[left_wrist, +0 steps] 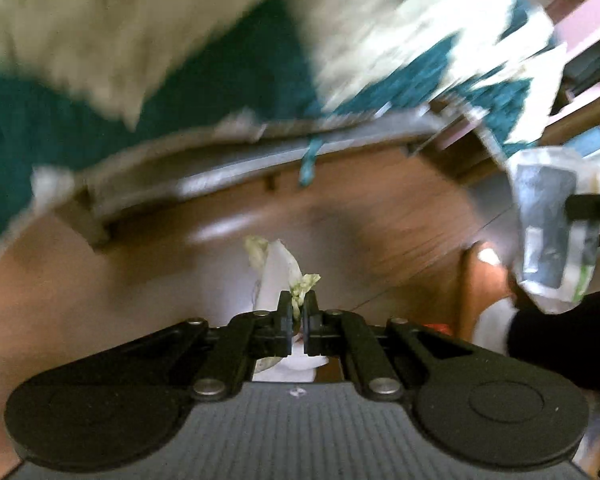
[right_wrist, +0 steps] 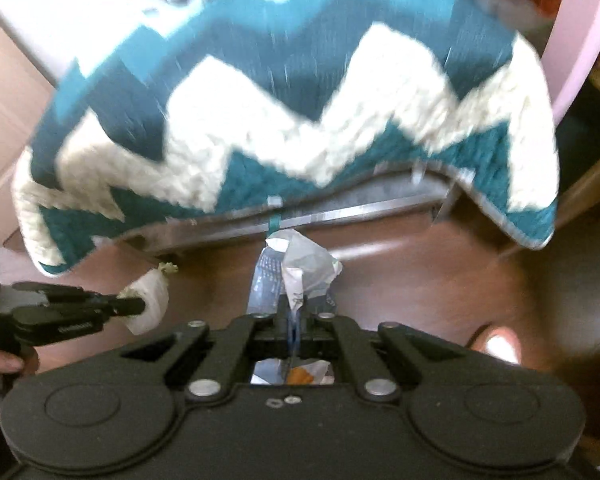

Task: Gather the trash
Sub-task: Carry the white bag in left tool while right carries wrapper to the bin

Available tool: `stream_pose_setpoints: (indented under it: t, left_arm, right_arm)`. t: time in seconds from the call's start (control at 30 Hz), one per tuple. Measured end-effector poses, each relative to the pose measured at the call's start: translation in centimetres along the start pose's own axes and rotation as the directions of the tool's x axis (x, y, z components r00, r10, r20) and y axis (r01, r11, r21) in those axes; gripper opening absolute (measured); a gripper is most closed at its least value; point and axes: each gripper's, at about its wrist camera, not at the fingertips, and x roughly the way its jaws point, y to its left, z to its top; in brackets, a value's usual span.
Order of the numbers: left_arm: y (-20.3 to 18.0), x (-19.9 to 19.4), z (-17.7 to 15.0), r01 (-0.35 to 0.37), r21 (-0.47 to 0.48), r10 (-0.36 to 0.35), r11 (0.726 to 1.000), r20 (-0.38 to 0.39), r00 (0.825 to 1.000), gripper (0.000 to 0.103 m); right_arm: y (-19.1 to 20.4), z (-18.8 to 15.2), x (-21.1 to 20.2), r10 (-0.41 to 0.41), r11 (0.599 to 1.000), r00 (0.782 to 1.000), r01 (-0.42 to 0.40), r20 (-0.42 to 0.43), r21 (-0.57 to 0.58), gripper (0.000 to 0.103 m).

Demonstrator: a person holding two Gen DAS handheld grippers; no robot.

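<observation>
Left tongs (left_wrist: 298, 312) clamp your crumpled tissue (left_wrist: 278, 270), wad sticking straight ahead, well above wooden floor (left_wrist: 380, 216). Right tongs (right_wrist: 296, 312) pinch your plastic wrapper (right_wrist: 300, 264), long axis forward; both pieces aloft, no bin visible either view.

Motion-blurred teal-and-cream blanket (right_wrist: 260, 120); wrapper's (right_wrist: 300, 268) print illegible.

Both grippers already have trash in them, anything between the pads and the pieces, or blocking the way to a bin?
Nothing between: the left gripper is shut directly on the crumpled white tissue, and the right gripper is shut on the clear plastic wrapper. No bin shows in either view, so the path to it cannot be judged. Only wooden floor lies below.
</observation>
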Motion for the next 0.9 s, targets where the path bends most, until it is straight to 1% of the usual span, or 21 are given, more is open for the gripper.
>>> stream_pose_setpoints:
  t: [0.1, 0.17, 0.23, 0.3, 0.37, 0.5, 0.67, 0.73, 0.83, 0.9]
  left_arm:
    - [-3.3, -4.5, 1.5, 0.000, 0.032, -0.002, 0.999, 0.073, 0.997, 0.004]
    - [-5.6, -7.4, 2.6, 0.002, 0.050, -0.008, 0.999, 0.129, 0.992, 0.004]
    - [-8.5, -10.5, 3.5, 0.005, 0.075, -0.020, 0.997, 0.196, 0.980, 0.004]
    - [-11.2, -13.4, 4.4, 0.004, 0.100, -0.030, 0.995, 0.253, 0.967, 0.004]
    - [-14.1, -16.2, 5.1, 0.003, 0.132, -0.044, 0.991, 0.308, 0.950, 0.004]
    - [-20.3, -21.1, 6.0, 0.001, 0.192, -0.081, 0.981, 0.411, 0.908, 0.004]
    - [-27.7, -25.7, 6.9, 0.009, 0.261, -0.142, 0.965, 0.494, 0.858, 0.004]
    - [-30.8, -27.2, 7.3, 0.010, 0.294, -0.167, 0.956, 0.514, 0.842, 0.004]
    - [-35.3, -29.0, 8.1, 0.027, 0.329, -0.207, 0.944, 0.524, 0.826, 0.004]
    - [-38.5, -30.2, 8.7, 0.039, 0.354, -0.237, 0.934, 0.536, 0.811, 0.004]
  right_arm:
    - [-0.4, 0.6, -4.8, 0.009, 1.000, 0.998, -0.009, 0.058, -0.010, 0.000]
    - [-0.7, 0.8, -8.2, 0.013, 1.000, 0.994, -0.011, 0.107, -0.022, 0.000]
    - [-1.2, 0.9, -11.5, 0.019, 0.999, 0.988, -0.015, 0.155, -0.029, 0.000]
    - [-1.8, 0.9, -15.1, 0.016, 0.999, 0.976, -0.005, 0.219, -0.049, 0.000]
    - [-2.6, 0.9, -18.9, 0.014, 0.998, 0.959, 0.004, 0.284, -0.064, 0.000]
    - [-4.3, 0.8, -26.4, -0.006, 0.994, 0.915, 0.048, 0.404, -0.094, 0.000]
    - [-6.7, 1.3, -34.6, -0.046, 0.988, 0.864, 0.115, 0.501, -0.108, 0.000]
    - [-7.9, 1.3, -37.4, -0.067, 0.984, 0.839, 0.144, 0.540, -0.101, 0.000]
    - [-9.6, 1.3, -41.4, -0.100, 0.981, 0.796, 0.179, 0.598, -0.075, 0.000]
    - [-10.9, 1.2, -43.6, -0.129, 0.976, 0.766, 0.209, 0.630, -0.054, 0.000]
